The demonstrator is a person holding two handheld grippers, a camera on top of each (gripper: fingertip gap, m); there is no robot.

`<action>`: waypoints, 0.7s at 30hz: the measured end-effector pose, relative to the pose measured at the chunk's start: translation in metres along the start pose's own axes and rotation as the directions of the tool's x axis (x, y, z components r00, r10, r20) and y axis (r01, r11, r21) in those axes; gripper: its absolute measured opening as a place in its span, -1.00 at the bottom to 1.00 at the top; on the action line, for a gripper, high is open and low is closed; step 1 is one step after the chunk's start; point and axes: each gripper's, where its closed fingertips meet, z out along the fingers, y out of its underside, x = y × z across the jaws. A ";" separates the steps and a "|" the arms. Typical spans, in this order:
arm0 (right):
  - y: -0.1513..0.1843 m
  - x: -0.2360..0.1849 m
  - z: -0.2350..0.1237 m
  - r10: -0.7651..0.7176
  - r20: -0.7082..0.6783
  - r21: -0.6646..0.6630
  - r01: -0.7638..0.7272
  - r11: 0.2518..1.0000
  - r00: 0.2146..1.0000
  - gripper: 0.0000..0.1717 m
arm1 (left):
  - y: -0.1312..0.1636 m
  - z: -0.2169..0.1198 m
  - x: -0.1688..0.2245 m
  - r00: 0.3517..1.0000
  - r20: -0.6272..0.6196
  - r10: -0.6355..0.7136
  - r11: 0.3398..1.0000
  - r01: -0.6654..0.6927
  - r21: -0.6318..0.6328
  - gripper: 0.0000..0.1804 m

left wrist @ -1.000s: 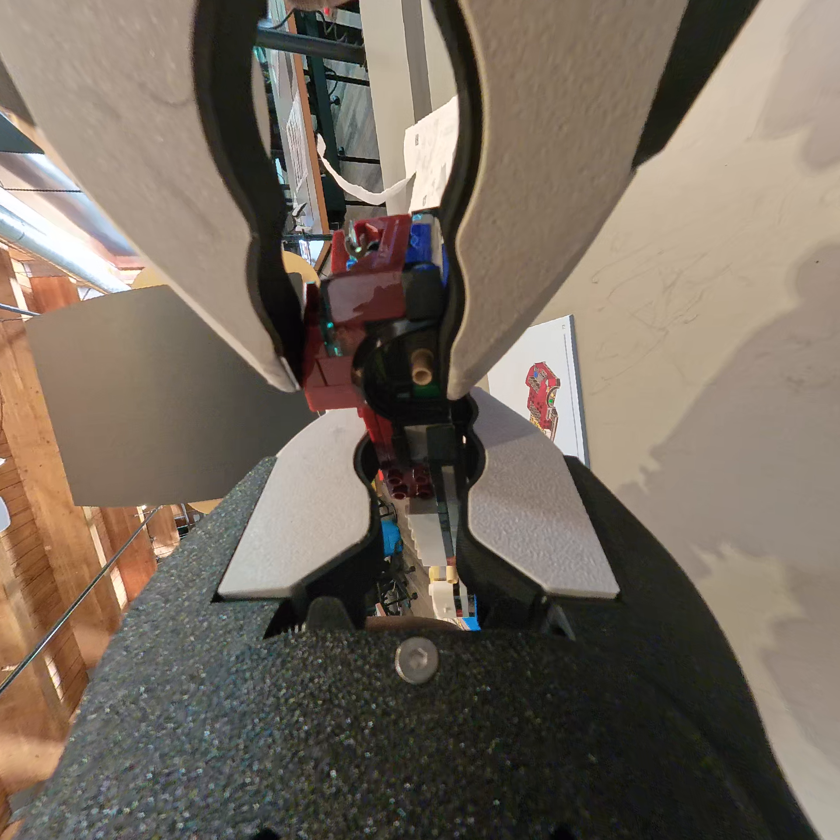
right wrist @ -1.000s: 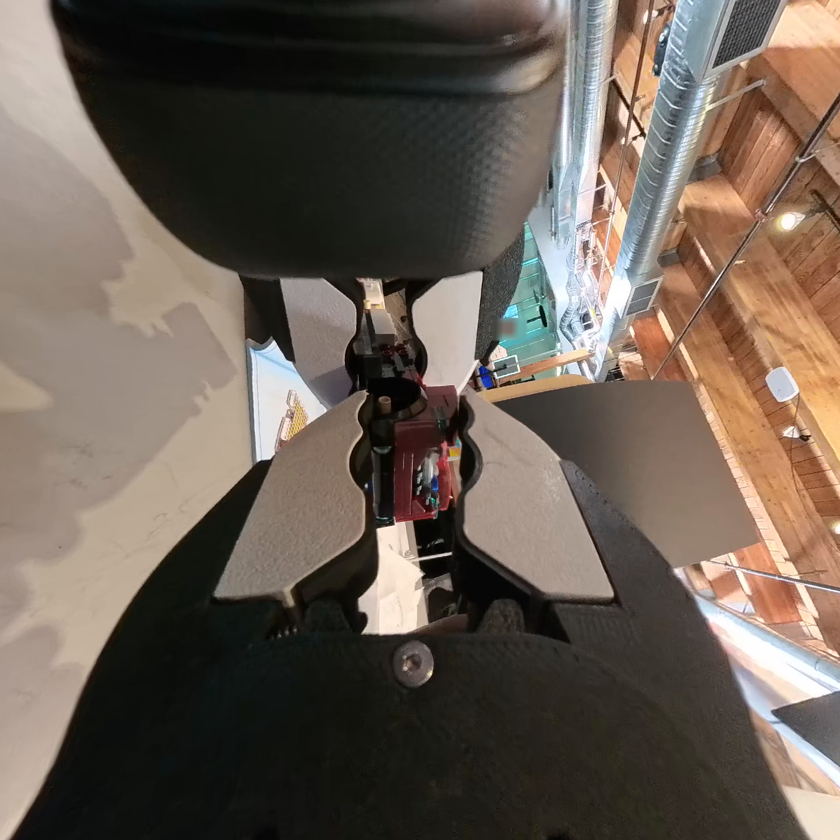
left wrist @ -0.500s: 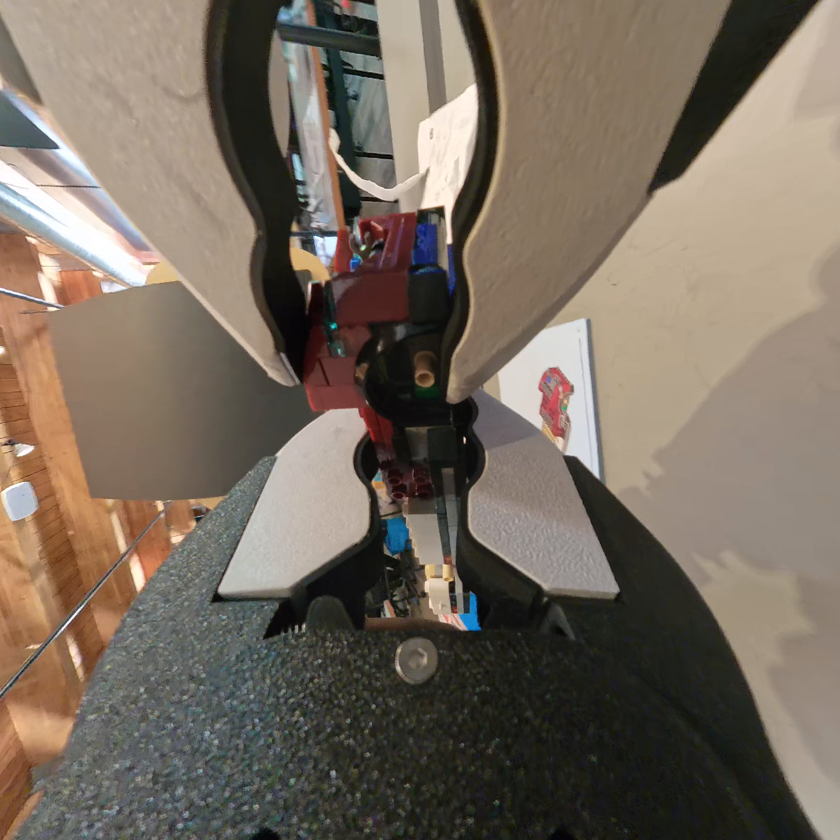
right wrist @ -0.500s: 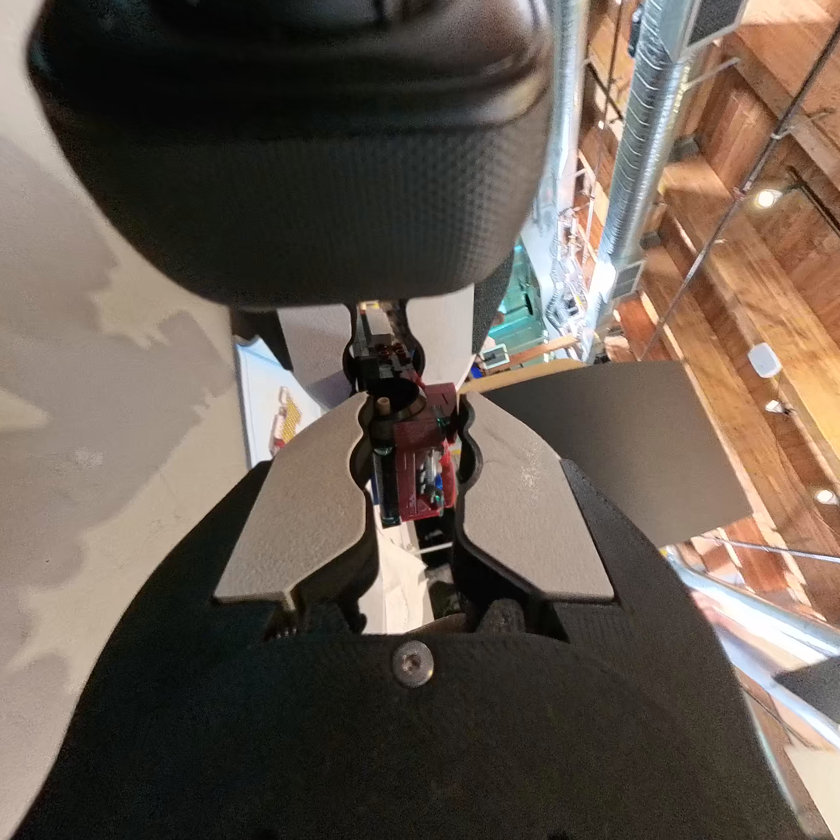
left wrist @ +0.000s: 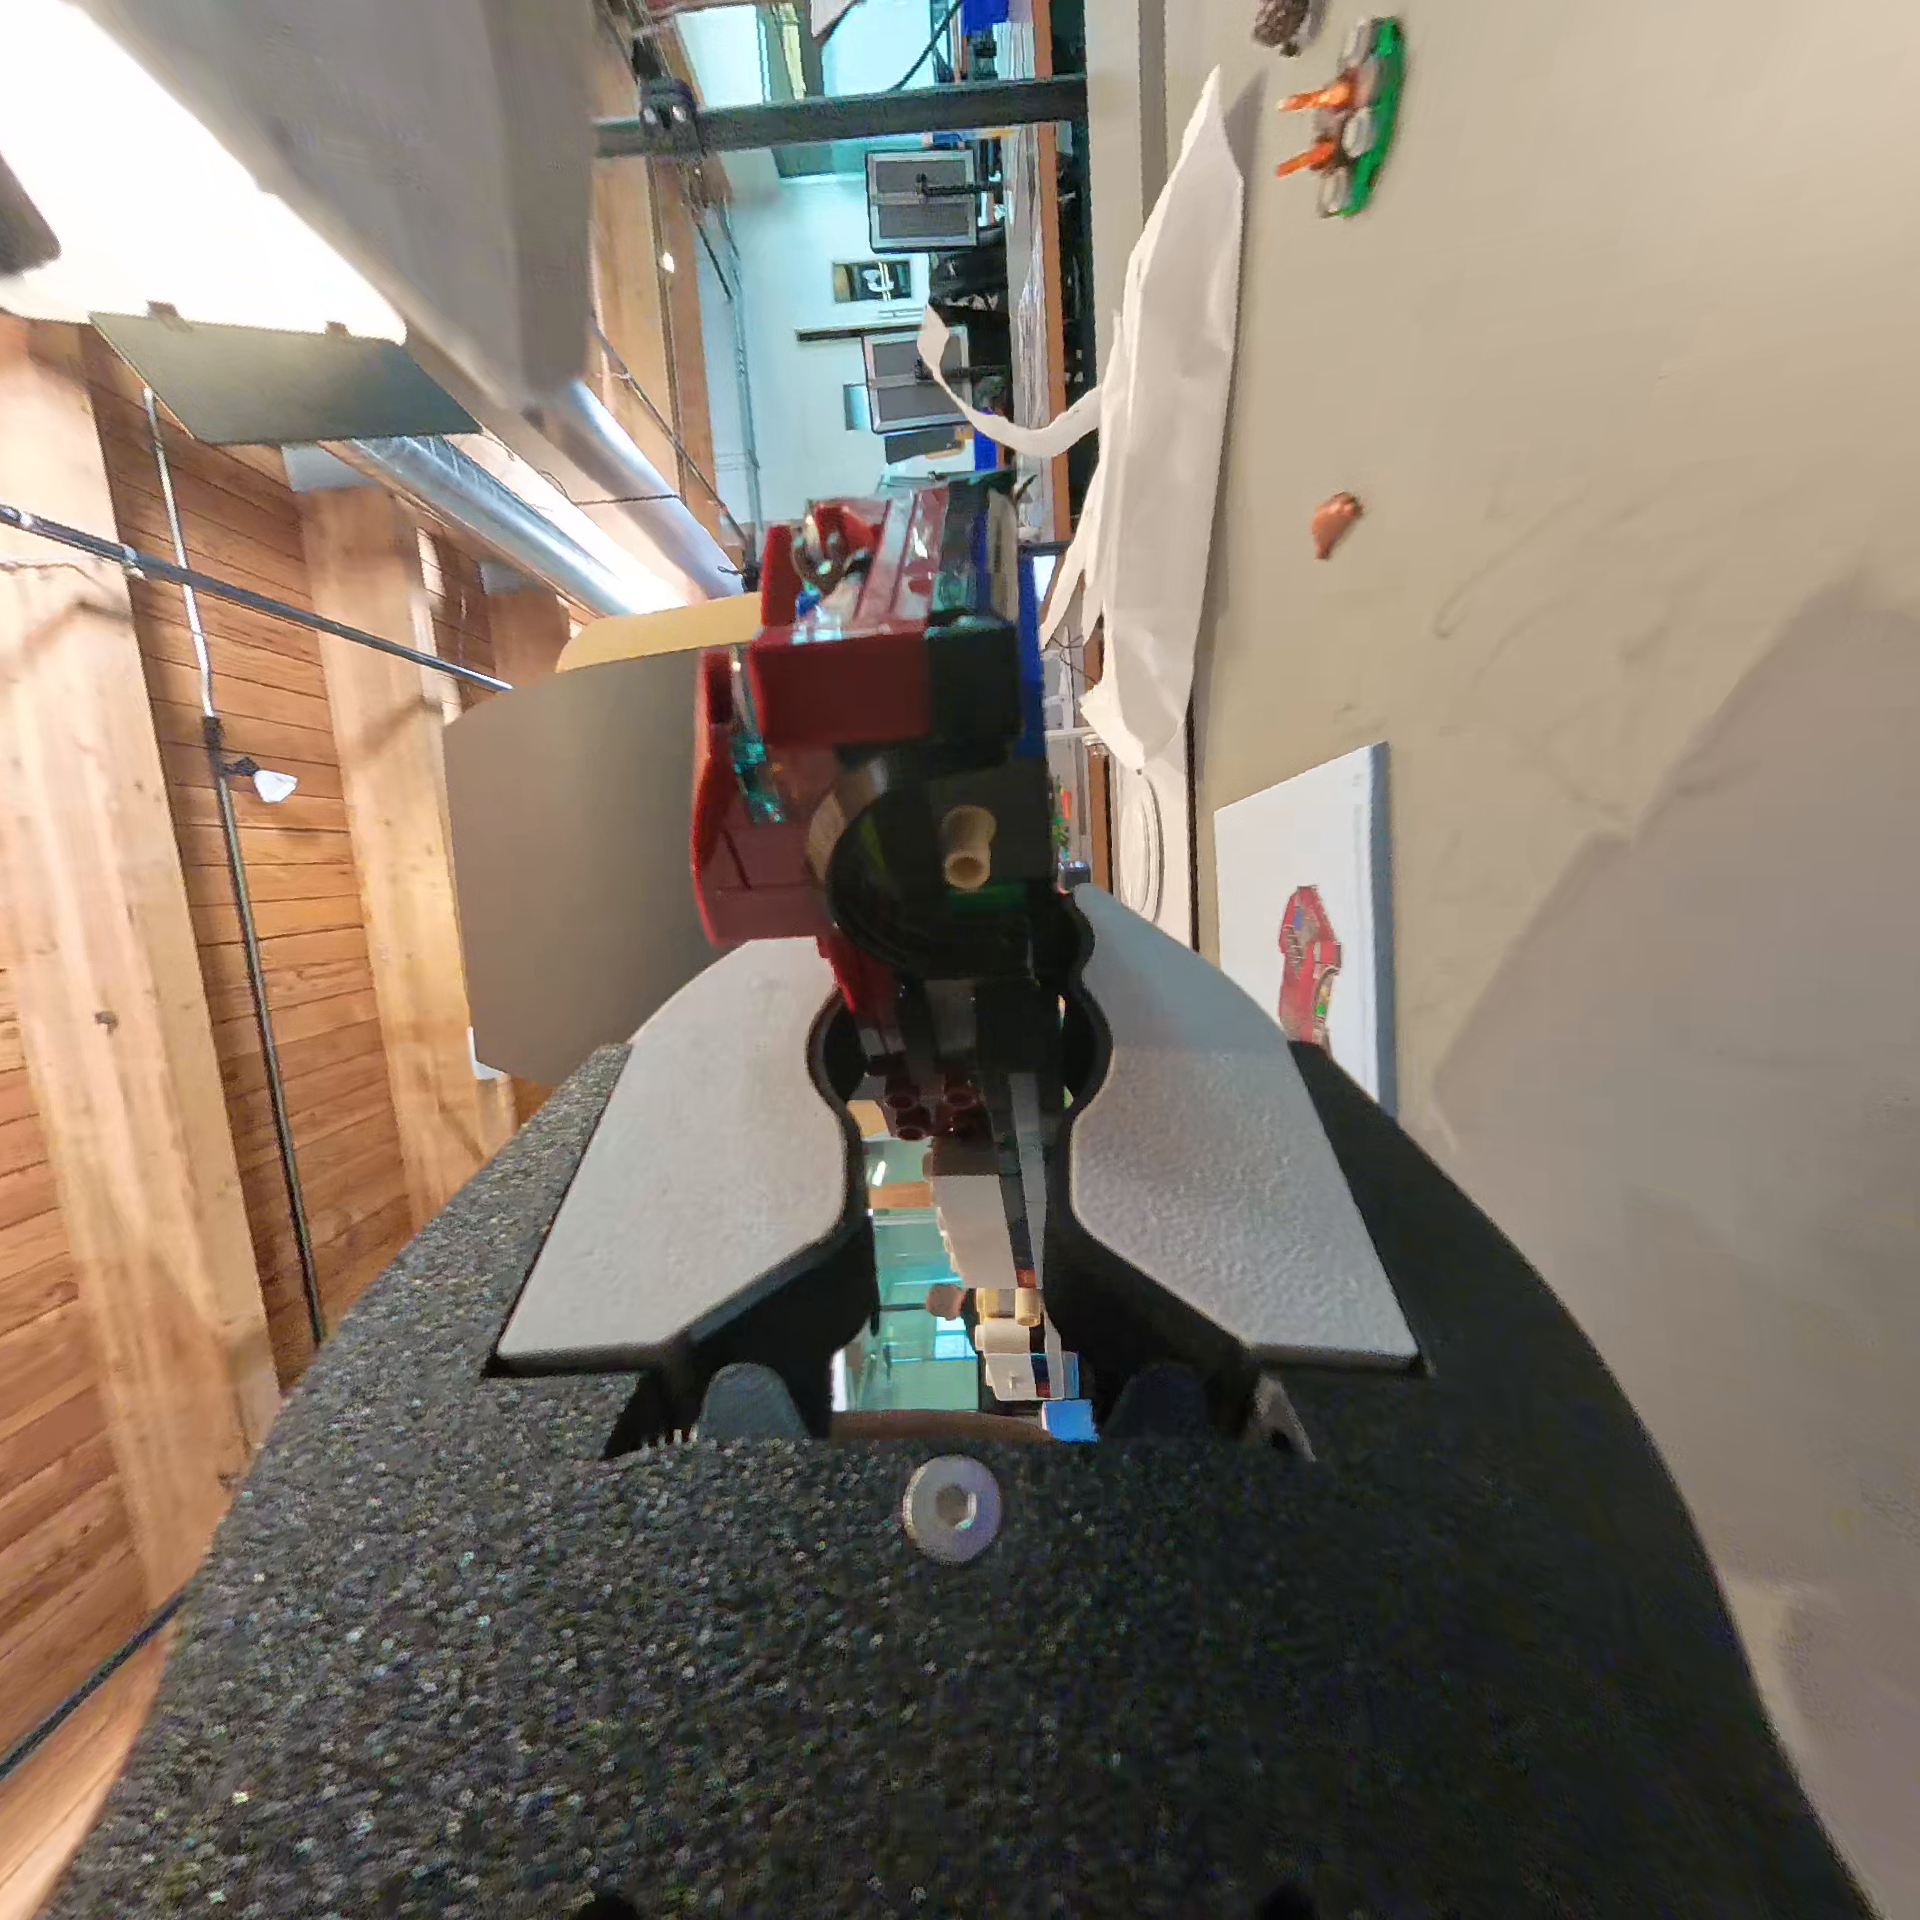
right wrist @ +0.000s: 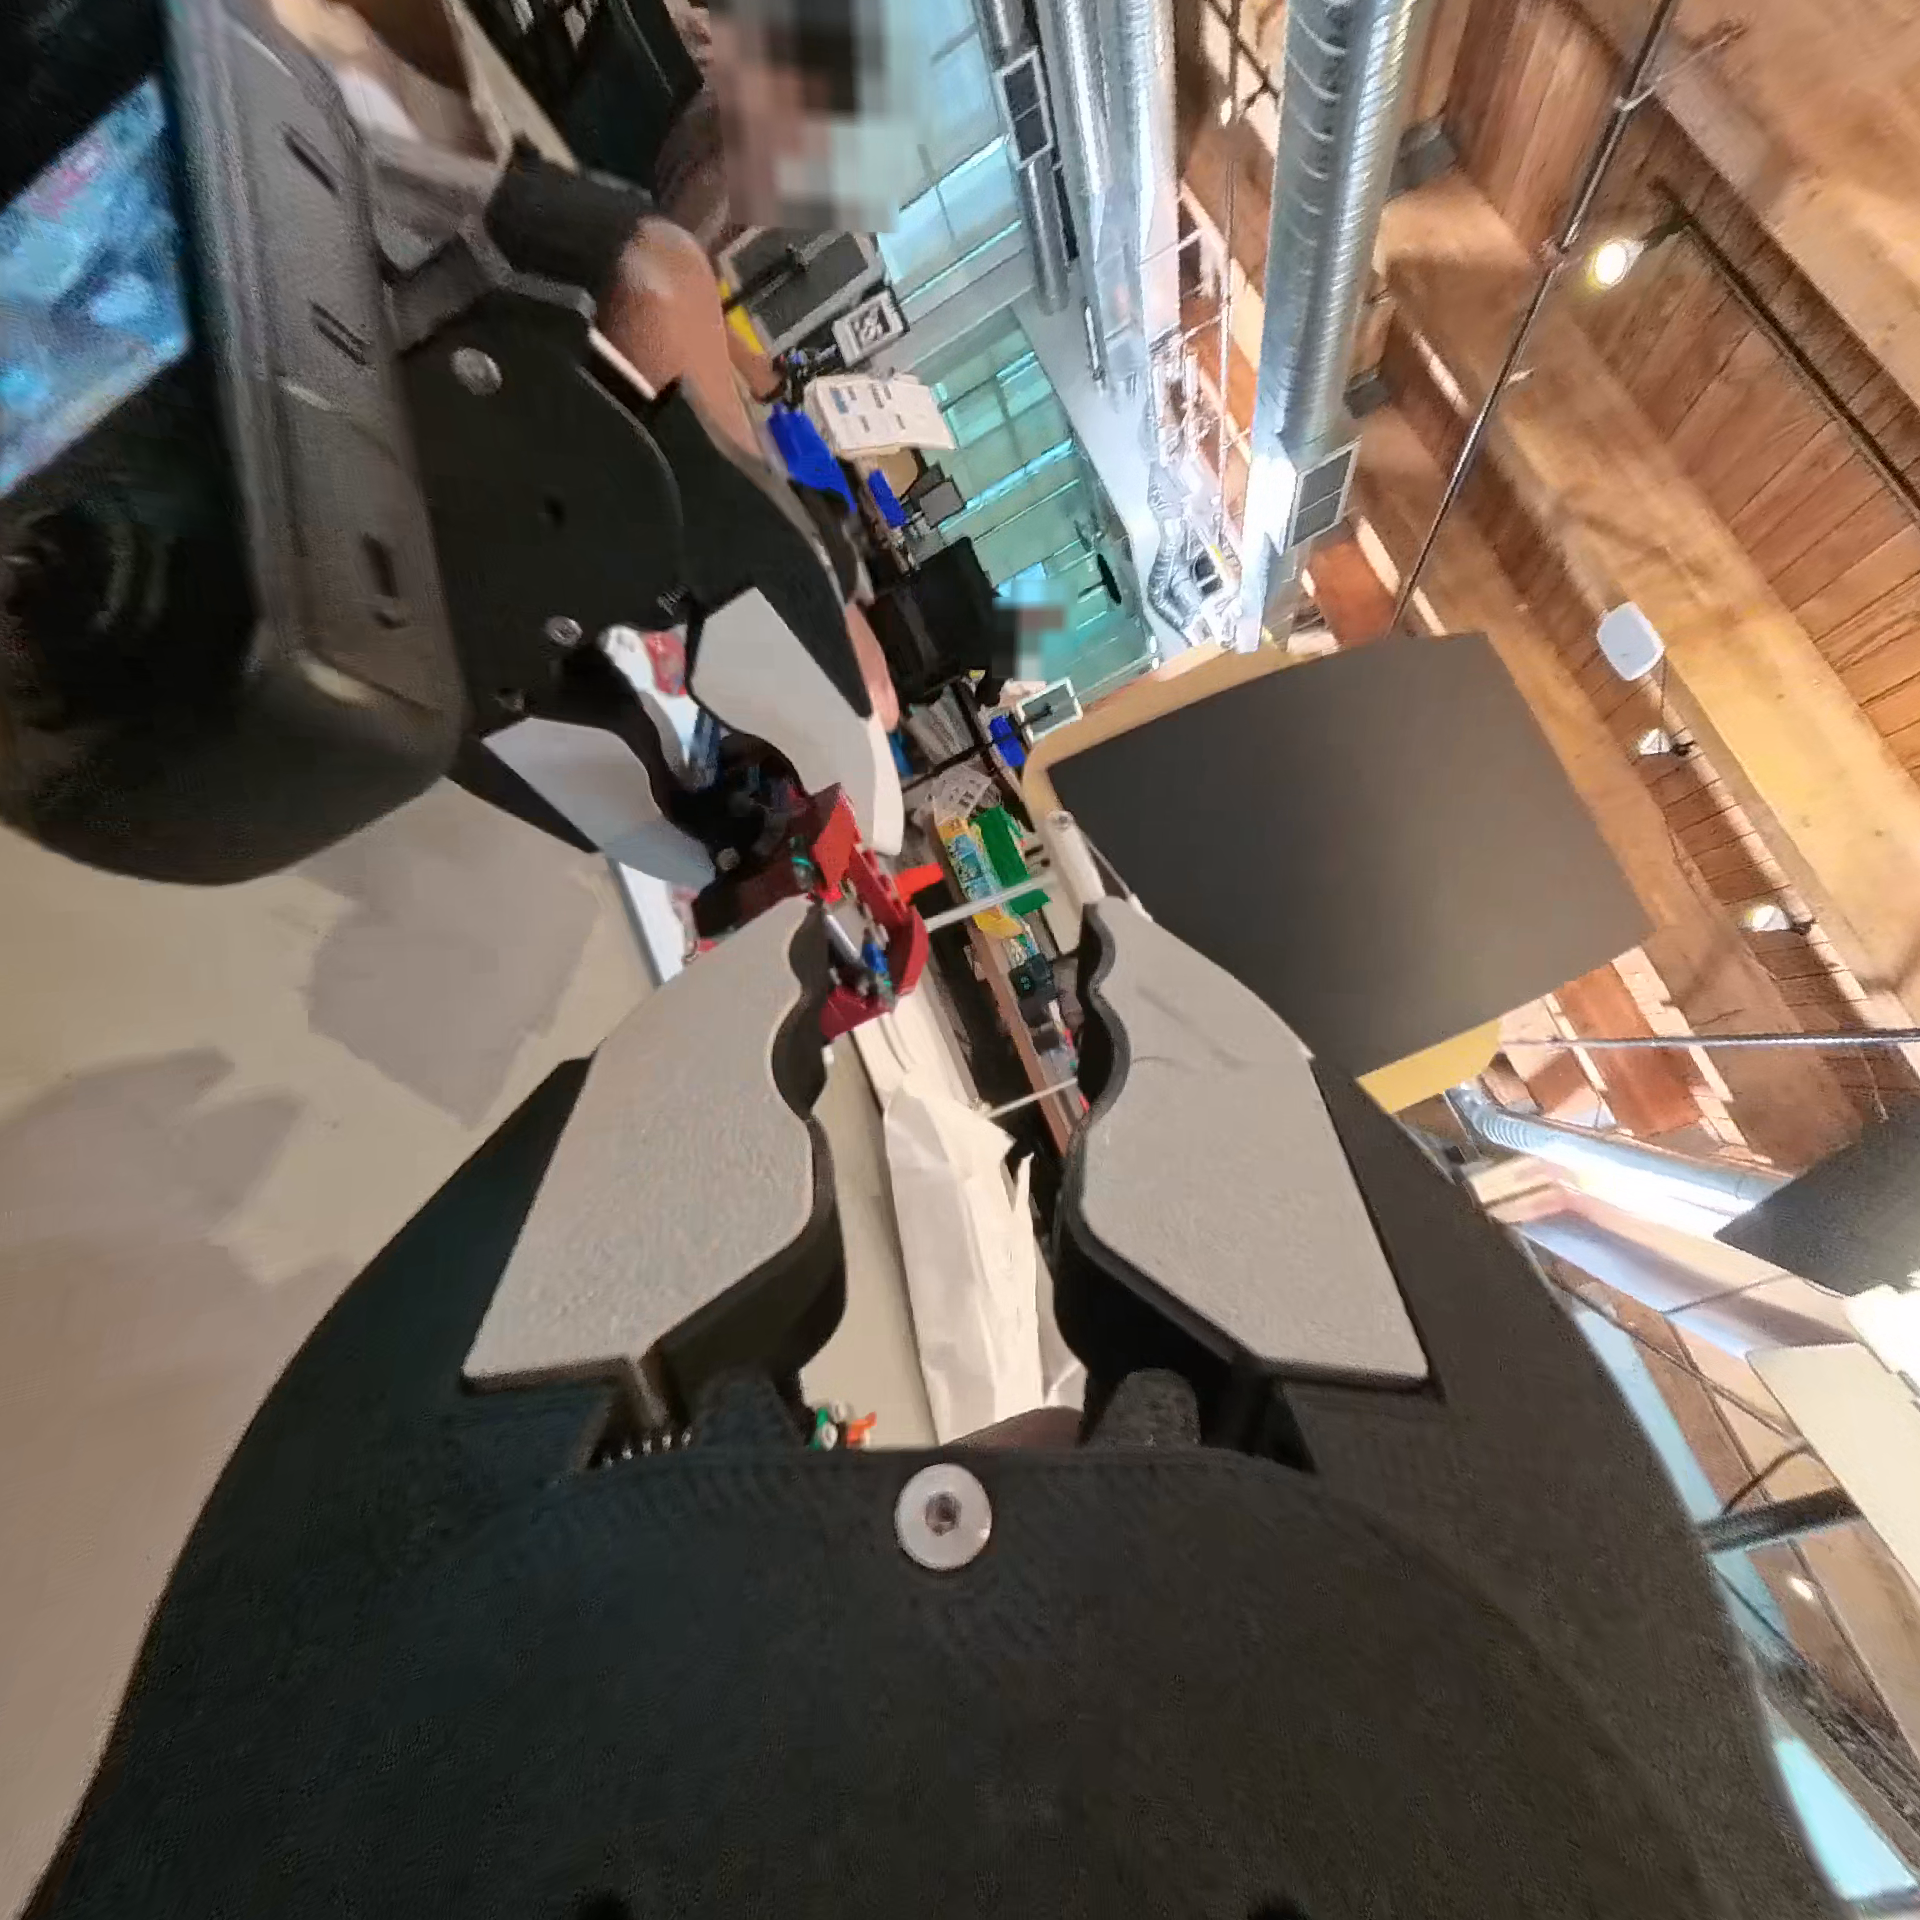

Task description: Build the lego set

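Observation:
My left gripper (left wrist: 935,935) is shut on a dark red and black brick-built model (left wrist: 883,727) and holds it up in the air beside the beige table (left wrist: 1610,520). A tan peg (left wrist: 968,847) sticks out of the model's black part. In the right wrist view the left gripper (right wrist: 727,800) shows at the upper left with the model (right wrist: 862,935) in its fingers. My right gripper (right wrist: 945,920) is open. The model's red end lies just by its left finger (right wrist: 707,1091), and the right finger stands well clear. One blurred right finger (left wrist: 416,156) shows at the top left of the left wrist view.
On the table lie a white booklet with a red car picture (left wrist: 1309,914), crumpled white paper (left wrist: 1164,468), a green plate with orange pieces (left wrist: 1351,114) and a small brown piece (left wrist: 1335,520). A dark panel (right wrist: 1330,831) stands to the right. A person's hand (right wrist: 665,291) holds the left gripper. My hands' fingertips stand some 11 centimetres from each other.
My right gripper was shut on the model's far end together with the left. It has opened and drawn back from the model. The left gripper keeps its hold.

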 end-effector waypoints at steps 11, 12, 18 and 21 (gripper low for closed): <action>0.007 -0.047 0.004 -0.038 0.105 -0.004 0.039 0.999 0.994 -0.46 | 0.004 -0.020 0.006 0.995 0.095 -0.014 0.998 0.008 0.066 -0.61; 0.007 -0.048 0.004 -0.038 0.101 0.001 0.038 0.999 0.994 -0.46 | 0.004 -0.021 0.008 0.996 0.092 -0.017 0.997 0.010 0.071 -0.61; 0.004 -0.058 0.006 -0.075 0.091 0.033 0.072 0.997 0.993 -0.47 | 0.003 -0.029 0.016 0.997 0.067 -0.039 0.995 0.032 0.097 -0.61; 0.006 -0.064 0.007 -0.092 0.098 0.040 0.088 0.995 0.991 -0.48 | -0.001 -0.031 0.023 0.998 0.043 -0.044 0.993 0.039 0.110 -0.61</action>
